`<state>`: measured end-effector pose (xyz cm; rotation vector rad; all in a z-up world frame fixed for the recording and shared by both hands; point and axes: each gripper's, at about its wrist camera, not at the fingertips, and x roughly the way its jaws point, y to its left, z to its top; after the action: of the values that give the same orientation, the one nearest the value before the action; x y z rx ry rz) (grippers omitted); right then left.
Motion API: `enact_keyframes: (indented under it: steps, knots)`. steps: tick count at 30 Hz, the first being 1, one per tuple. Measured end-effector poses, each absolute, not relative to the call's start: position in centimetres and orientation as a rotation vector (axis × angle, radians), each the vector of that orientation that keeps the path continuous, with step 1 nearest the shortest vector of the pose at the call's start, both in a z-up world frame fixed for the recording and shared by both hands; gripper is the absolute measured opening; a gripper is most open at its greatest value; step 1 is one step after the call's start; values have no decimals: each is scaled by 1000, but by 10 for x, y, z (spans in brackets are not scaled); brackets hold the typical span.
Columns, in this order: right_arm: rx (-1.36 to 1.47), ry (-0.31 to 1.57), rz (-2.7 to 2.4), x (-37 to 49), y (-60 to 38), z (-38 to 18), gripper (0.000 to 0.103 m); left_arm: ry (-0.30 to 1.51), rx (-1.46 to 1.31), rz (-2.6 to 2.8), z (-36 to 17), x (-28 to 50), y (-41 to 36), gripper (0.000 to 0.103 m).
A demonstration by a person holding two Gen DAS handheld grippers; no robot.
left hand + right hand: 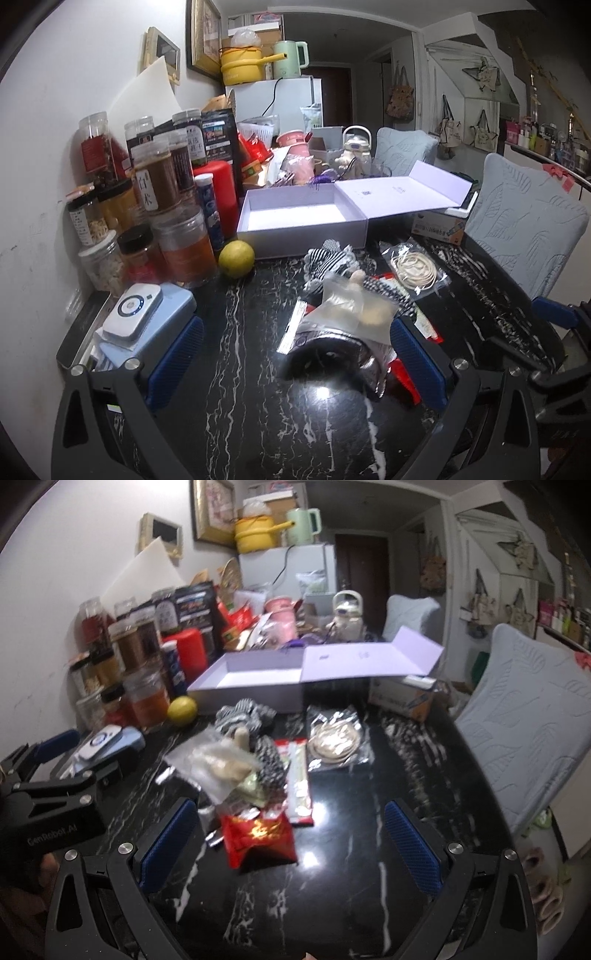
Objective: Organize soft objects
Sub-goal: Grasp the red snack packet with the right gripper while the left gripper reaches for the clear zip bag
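Observation:
A pile of soft packets lies on the black marble table (229, 387). It holds a striped black-and-white cloth (332, 258), a clear bag with a beige soft item (354, 306) and a silvery bag over a dark round item (332, 354). My left gripper (295, 363) is open, and the silvery bag lies between its blue pads, close to the right one. My right gripper (290, 849) is open too, low over the table, with a red packet (258, 834) lying between its fingers, nearer the left pad. An open lavender box (295, 221) stands behind the pile.
Several jars (162, 184) crowd the left wall, with a lemon (236, 258) and a white device (133, 314) in front. A bagged coiled cord (413, 269) lies right of the pile. Two cushioned chairs (524, 225) stand at the table's right edge.

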<state>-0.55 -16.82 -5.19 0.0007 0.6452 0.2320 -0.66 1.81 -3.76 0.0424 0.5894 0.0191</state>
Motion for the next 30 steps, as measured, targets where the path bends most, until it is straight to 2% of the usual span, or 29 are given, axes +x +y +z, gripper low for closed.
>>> enact_keyframes:
  steps: [11,23,24,25,28,30]
  knots:
    - [-8,742,311,17,-154,-102,103,657,48,-30,-67,12,21,103]
    - [14,798,422,40,-145,-125,103,689,-11,-69,-68,25,35,103]
    - [17,801,428,42,-145,-126,101,686,-15,-72,-67,26,35,103]
    - [18,807,432,44,-144,-128,95,683,-21,-76,-65,28,35,103]
    - [-7,849,419,50,-139,-135,65,671,-30,-97,-59,35,30,103]
    - [-5,848,409,52,-140,-138,62,669,-28,-127,-57,39,24,103]
